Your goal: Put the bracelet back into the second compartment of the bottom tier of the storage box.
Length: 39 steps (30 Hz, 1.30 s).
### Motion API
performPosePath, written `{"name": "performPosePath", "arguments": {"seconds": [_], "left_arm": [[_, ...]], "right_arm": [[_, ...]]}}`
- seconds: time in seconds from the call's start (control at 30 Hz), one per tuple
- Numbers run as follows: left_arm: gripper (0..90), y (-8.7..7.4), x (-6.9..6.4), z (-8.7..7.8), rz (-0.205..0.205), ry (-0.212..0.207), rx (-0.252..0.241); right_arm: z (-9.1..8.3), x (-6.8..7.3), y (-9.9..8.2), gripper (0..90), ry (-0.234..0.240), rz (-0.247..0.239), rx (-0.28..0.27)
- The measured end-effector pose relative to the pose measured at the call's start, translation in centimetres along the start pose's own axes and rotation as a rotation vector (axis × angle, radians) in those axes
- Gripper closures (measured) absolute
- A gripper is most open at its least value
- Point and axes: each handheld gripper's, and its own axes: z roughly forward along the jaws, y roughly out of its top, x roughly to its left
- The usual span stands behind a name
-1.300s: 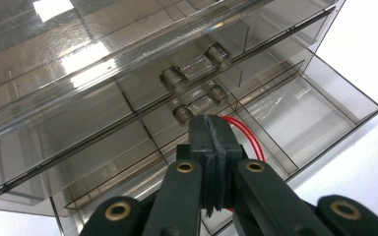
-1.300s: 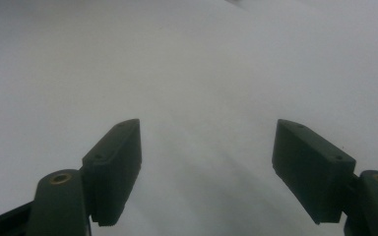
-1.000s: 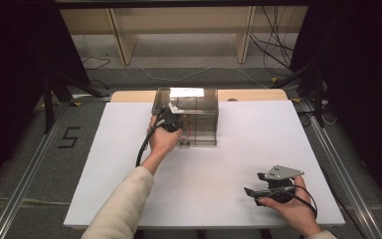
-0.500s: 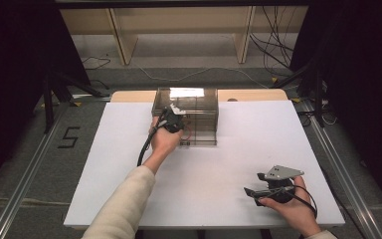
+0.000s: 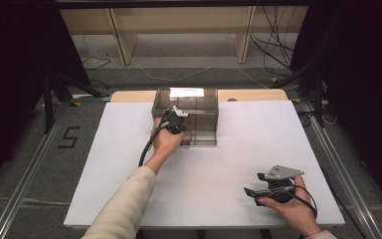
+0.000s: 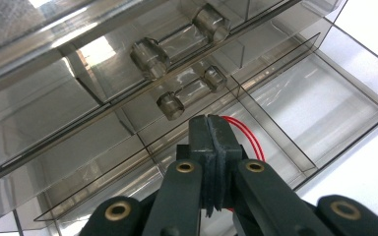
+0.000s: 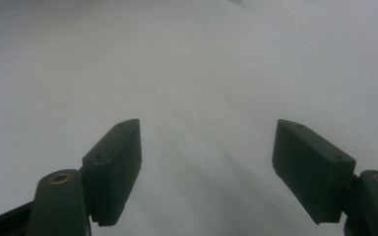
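- Smoky clear plastic drawer box (image 5: 199, 107) sitting at the far middle of the white table (image 5: 238, 144), its back against the table's far edge.
- Lowest drawer (image 6: 295, 123) standing pulled out toward the person, showing divided compartments through its clear walls.
- Two clear bar handles (image 6: 184, 91) showing on the drawer fronts above it, one over the other.
- Left gripper (image 5: 175, 119) reaching in at the box's front left, held in the left hand (image 5: 166, 142) — a cream sleeve (image 5: 124, 204) trailing back to the bottom edge.
- Left jaws pressing tight together over the pulled-out drawer, a thin red wire (image 6: 243, 132) looping out just behind them; not possible to tell whether the wire is pinched between them.
- Right gripper (image 5: 263, 186) resting near the table's front right corner, well apart from the box, held in the right hand (image 5: 291, 206).
- Right jaws standing wide apart — nothing between them, pointing across bare white table surface.
- Black cable (image 5: 146, 149) trailing from the left gripper alongside the wrist.
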Motion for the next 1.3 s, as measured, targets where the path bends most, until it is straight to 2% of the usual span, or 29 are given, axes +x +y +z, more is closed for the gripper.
{"name": "performPosePath", "arguments": {"seconds": [1.3], "left_arm": [[88.7,-0.6,-0.5,1.5,0.054,0.001,0.076]], "right_arm": [[0.0,-0.1,0.0,27.7,0.005,-0.001,0.005]]}}
